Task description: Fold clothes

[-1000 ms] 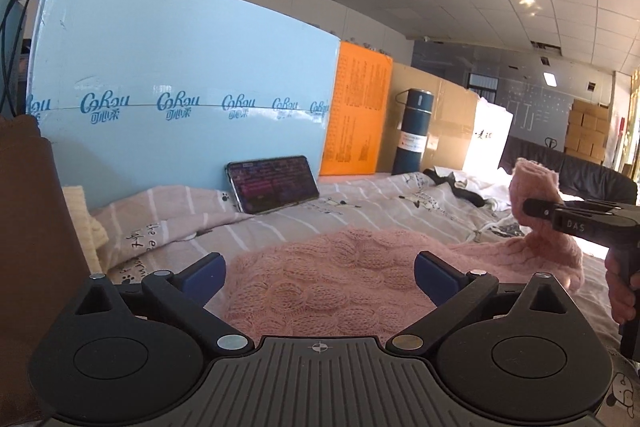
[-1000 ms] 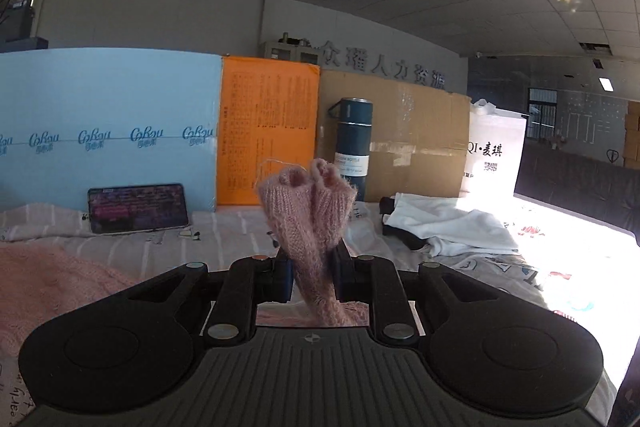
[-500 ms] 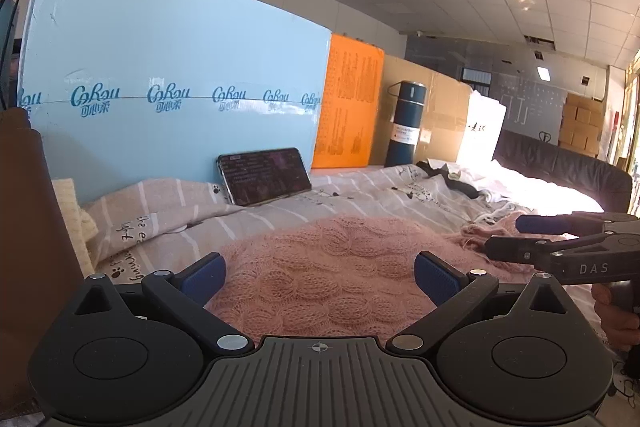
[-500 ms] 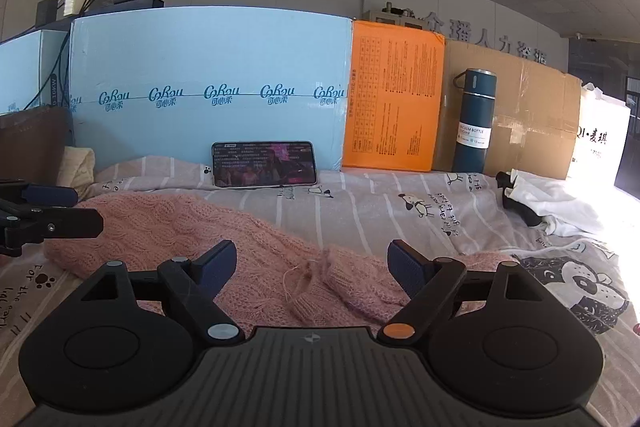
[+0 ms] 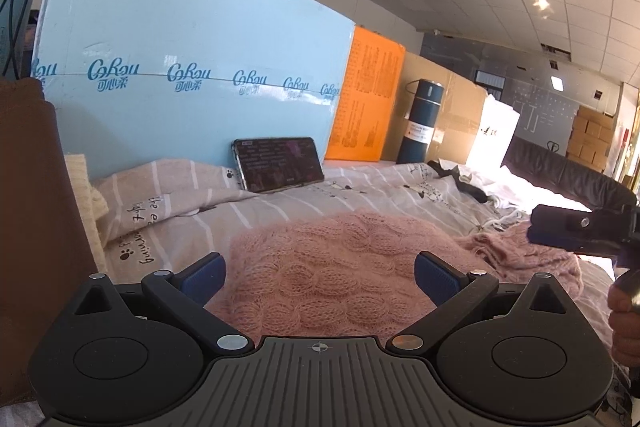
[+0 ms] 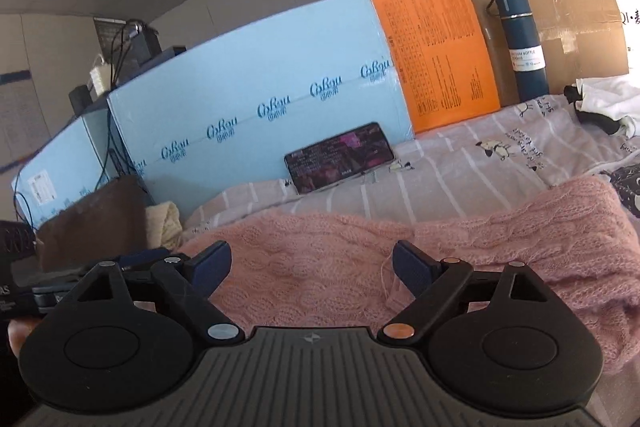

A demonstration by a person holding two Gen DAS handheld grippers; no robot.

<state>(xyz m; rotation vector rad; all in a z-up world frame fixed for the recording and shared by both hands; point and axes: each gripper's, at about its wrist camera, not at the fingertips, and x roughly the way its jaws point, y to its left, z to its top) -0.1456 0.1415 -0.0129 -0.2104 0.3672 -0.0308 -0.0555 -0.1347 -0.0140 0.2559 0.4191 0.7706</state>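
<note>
A pink cable-knit sweater (image 5: 332, 267) lies flat on the striped bedsheet (image 5: 304, 203); it also shows in the right wrist view (image 6: 320, 267). My left gripper (image 5: 320, 269) is open and empty, just above the sweater's near left part. My right gripper (image 6: 312, 263) is open and empty over the sweater's middle. The right gripper's fingers (image 5: 560, 227) show at the right edge of the left wrist view, above the sweater's sleeve (image 5: 520, 255). The left gripper (image 6: 80, 279) shows at the left of the right wrist view.
A phone (image 5: 278, 163) leans on a light blue board (image 5: 192, 75) at the back. An orange board (image 5: 368, 99), a dark blue bottle (image 5: 420, 123) and cardboard stand further right. White and black clothes (image 6: 600, 107) lie at the right. A brown cloth (image 5: 32, 207) and cream knit (image 6: 164, 227) lie at the left.
My right gripper let go of the pink sleeve it held up, opened, and came down and left over the sweater. The sleeve now lies on the bed. My left gripper stayed open.
</note>
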